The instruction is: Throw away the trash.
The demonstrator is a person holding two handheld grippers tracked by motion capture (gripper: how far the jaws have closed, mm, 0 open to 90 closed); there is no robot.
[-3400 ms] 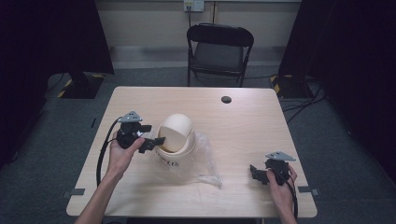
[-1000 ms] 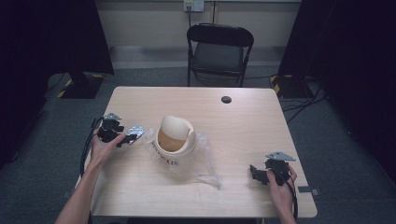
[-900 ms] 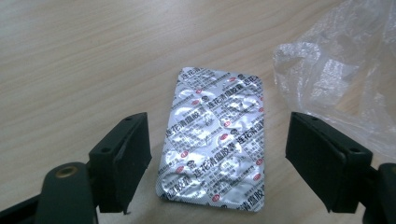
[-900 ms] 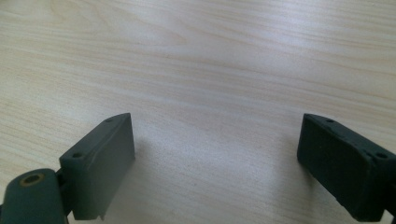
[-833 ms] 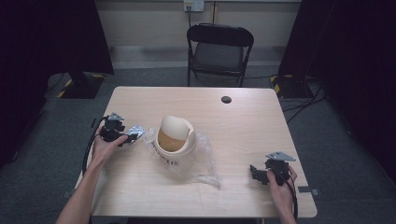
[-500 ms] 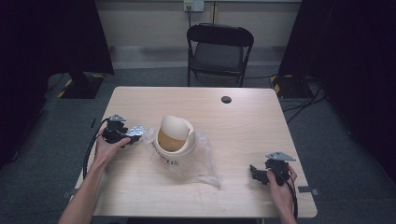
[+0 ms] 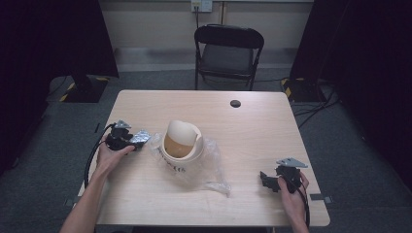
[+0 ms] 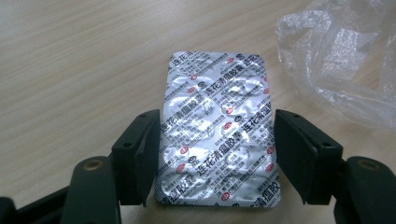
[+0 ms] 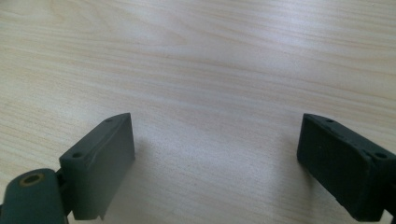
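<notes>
Pale wood-grain tabletop (image 7: 252, 131) filled most of the high view, set on grey carpet with dark curtains to either side. Nearest the person, the right gripper (image 7: 270, 178) rested low at the table's near right corner in the right hand (image 7: 291, 187), its grey plate on top; in the right gripper view its two black jaws stood wide apart over bare wood, holding nothing. At the left edge, a little farther in, the left hand (image 7: 109, 154) held the left gripper (image 7: 137, 141), and a silver blister pack (image 8: 219, 128) printed with red and dark characters sat between its jaws. In the left gripper view the left jaw pressed against the pack's edge while the right jaw sat just beside the opposite edge; whether that side was touching could not be told. The pack lay flat close above the table. Just beyond it spread a crumpled clear plastic bag (image 7: 214, 167), and on the bag stood a cream-coloured tub (image 7: 180, 145) with its lid tilted open, showing a brownish inside. Farther back, a small black disc (image 7: 235, 103) lay near the far edge, and a black folding chair (image 7: 228, 51) stood behind the table against a pale wall.
</notes>
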